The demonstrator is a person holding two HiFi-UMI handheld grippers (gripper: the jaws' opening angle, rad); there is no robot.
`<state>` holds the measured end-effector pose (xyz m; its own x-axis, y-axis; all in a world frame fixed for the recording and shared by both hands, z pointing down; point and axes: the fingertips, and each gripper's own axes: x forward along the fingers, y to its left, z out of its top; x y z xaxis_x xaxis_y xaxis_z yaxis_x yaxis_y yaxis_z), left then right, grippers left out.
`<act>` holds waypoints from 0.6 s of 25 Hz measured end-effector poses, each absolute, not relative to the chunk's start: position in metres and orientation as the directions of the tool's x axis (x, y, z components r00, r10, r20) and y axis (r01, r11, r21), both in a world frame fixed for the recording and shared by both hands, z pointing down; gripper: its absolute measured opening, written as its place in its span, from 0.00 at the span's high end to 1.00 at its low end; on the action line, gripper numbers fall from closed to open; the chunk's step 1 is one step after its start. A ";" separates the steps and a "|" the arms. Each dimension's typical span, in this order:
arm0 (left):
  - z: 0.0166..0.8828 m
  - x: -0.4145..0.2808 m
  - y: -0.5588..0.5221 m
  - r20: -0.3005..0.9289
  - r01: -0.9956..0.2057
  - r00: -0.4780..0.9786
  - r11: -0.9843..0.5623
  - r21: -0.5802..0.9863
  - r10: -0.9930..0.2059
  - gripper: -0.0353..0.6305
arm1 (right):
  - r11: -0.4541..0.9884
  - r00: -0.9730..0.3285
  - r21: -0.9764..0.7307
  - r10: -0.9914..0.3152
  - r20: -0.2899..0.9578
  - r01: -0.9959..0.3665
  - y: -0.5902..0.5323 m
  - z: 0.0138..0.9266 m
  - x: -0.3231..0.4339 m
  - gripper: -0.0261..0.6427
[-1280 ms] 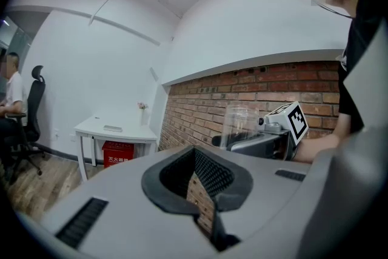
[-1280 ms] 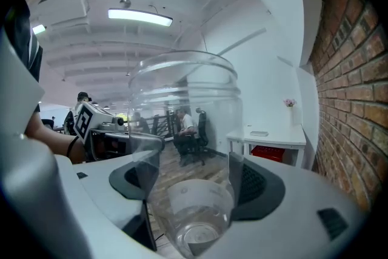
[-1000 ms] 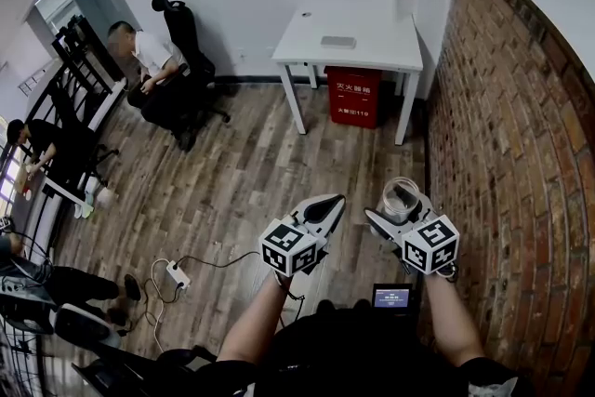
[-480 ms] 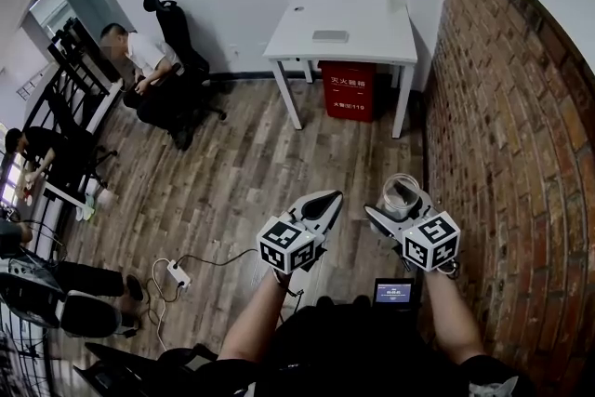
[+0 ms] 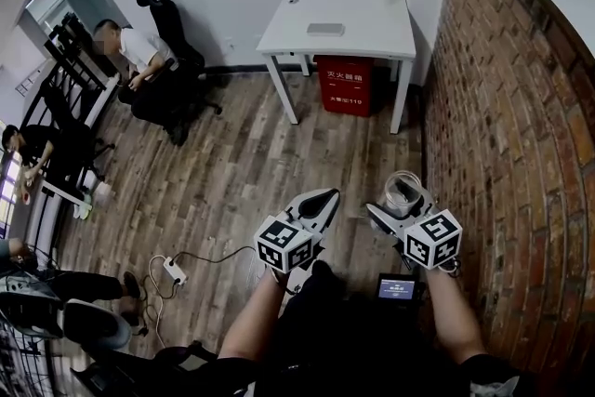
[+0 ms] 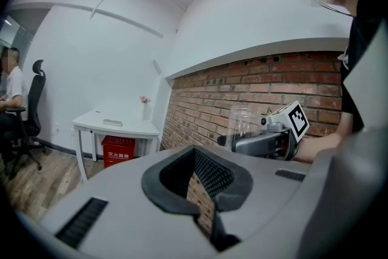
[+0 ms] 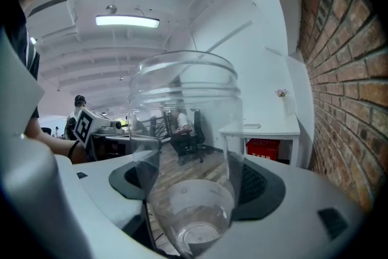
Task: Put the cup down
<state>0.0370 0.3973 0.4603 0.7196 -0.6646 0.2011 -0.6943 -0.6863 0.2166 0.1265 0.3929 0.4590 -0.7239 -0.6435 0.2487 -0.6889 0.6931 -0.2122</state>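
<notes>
The right tool (image 5: 398, 205) was clamped on the clear cup (image 5: 403, 189) at the head view's lower right, above the wooden floor (image 5: 232, 172) and well apart from the white tabletop (image 5: 367, 31). The left tool (image 5: 321, 200) had its jaws together, empty.

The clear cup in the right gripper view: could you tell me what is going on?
A person holds a gripper in each hand. The right gripper is shut on an upright clear cup, held in the air above the wooden floor. The left gripper is shut and empty. A white table stands ahead.
</notes>
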 end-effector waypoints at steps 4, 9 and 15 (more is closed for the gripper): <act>0.470 0.034 0.369 0.207 -0.695 0.719 -0.684 0.224 -0.663 0.94 | 0.684 -0.719 -0.225 -0.645 0.258 -0.694 0.365 0.468 0.125 0.40; 0.484 0.023 0.307 0.208 -0.686 0.728 -0.689 0.234 -0.654 0.94 | 0.668 -0.705 -0.230 -0.655 0.272 -0.708 0.309 0.483 0.118 0.40; 0.476 -0.010 0.206 0.193 -0.673 0.740 -0.705 0.224 -0.644 0.94 | 0.636 -0.681 -0.242 -0.682 0.266 -0.733 0.210 0.477 0.089 0.40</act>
